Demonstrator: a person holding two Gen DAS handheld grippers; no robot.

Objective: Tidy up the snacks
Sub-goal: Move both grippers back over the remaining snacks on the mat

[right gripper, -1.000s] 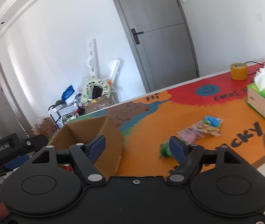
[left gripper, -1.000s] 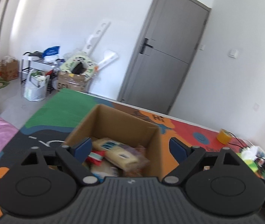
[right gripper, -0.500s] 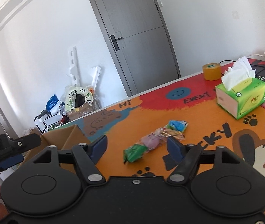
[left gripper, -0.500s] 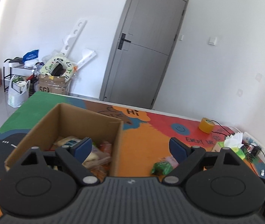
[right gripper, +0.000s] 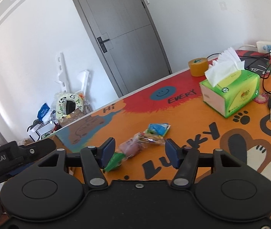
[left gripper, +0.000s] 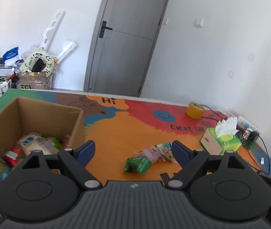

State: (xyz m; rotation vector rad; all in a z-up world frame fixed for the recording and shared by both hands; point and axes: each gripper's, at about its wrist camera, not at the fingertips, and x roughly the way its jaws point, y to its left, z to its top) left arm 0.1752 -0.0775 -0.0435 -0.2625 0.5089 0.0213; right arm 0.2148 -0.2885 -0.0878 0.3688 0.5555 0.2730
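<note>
We hold the left gripper wide open, empty, over the table. Cardboard box of snacks at our 10 o'clock. Right gripper also wide open, empty; green packet, pink packet and blue packet lie at 12 o'clock, between its fingers

A: Any readable text?
B: Table mat says "Hi", "EVERY", "LUCKY". Left device reads "nRobot.AI", cut off.
A: Tissue box? Snacks?
B: Print too small, blurred.
</note>
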